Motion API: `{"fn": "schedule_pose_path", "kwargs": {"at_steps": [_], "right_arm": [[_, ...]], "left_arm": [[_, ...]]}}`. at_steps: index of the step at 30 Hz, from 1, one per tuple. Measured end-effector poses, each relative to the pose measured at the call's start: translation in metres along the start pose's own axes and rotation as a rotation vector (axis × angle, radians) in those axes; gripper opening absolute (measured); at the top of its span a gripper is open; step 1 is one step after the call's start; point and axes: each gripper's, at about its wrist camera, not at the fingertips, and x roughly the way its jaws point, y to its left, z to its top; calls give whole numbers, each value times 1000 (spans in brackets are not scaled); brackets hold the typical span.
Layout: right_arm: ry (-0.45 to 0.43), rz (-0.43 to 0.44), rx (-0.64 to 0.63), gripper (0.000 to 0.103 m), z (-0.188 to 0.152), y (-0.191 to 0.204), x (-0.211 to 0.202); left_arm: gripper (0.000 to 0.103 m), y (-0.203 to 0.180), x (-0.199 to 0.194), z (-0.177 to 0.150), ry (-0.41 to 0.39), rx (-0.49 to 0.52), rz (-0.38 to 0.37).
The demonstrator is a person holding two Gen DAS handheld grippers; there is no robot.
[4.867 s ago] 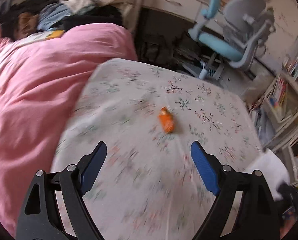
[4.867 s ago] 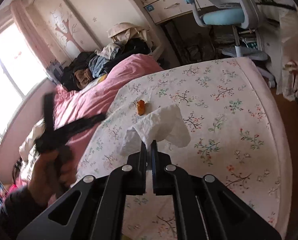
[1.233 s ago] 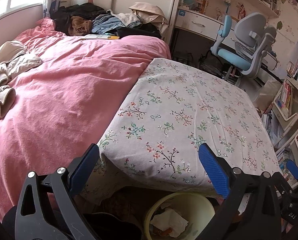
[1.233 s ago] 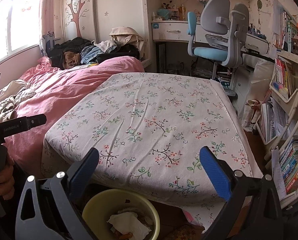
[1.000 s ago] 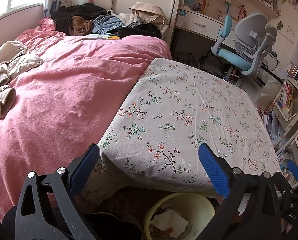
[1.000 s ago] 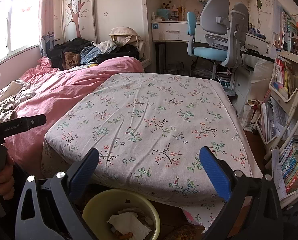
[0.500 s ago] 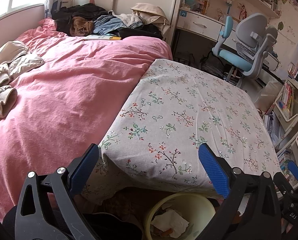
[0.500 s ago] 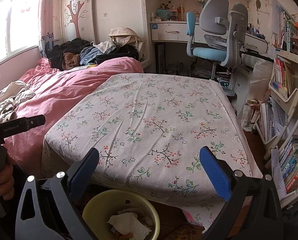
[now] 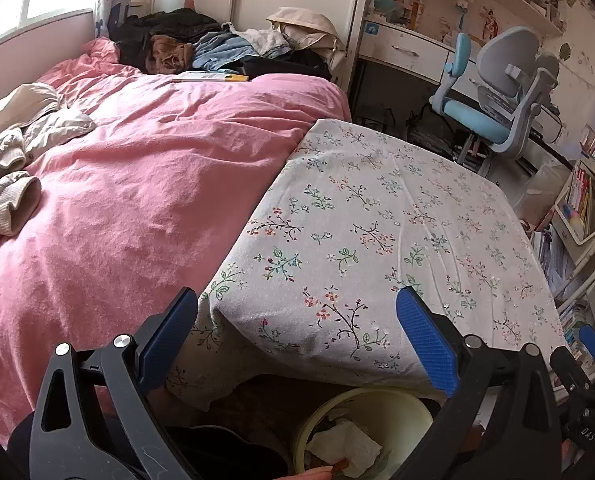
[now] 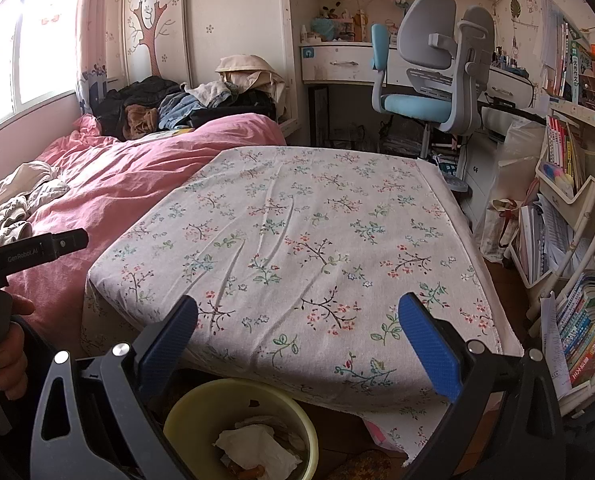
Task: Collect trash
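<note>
A yellow-green trash bin (image 9: pixel 413 400) (image 10: pixel 189 404) stands on the floor at the foot of the bed. In it lie a crumpled white tissue (image 9: pixel 347 446) (image 10: pixel 257 448) and an orange wrapper (image 10: pixel 249 472). My left gripper (image 9: pixel 297 340) is open and empty, held above the bin's left side. My right gripper (image 10: pixel 297 340) is open and empty, above the bin and the bed's front edge. The floral sheet (image 9: pixel 369 236) (image 10: pixel 297 240) in front of both grippers has nothing lying on it.
A pink duvet (image 9: pixel 137 184) covers the left of the bed, with clothes piled at the far end (image 10: pixel 185 104). A blue-grey desk chair (image 10: pixel 429 96) and a desk stand beyond. Bookshelves (image 10: pixel 569 208) line the right side.
Almost five seconds ago the right gripper held the tissue and the orange wrapper lay on the sheet; both now lie in the bin. Over the last second nothing has visibly moved.
</note>
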Motion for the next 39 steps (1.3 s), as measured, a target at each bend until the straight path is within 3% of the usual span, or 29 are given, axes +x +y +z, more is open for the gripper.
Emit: {"fn": "schedule_pose_path", "kwargs": {"at_steps": [22, 39], "right_arm": [[0, -1, 2, 97, 0, -1, 0], [1, -5, 0, 97, -1, -3, 0]], "left_arm": [[96, -14, -7, -1, -48, 67, 39], [96, -14, -12, 0, -63, 62, 55]]}}
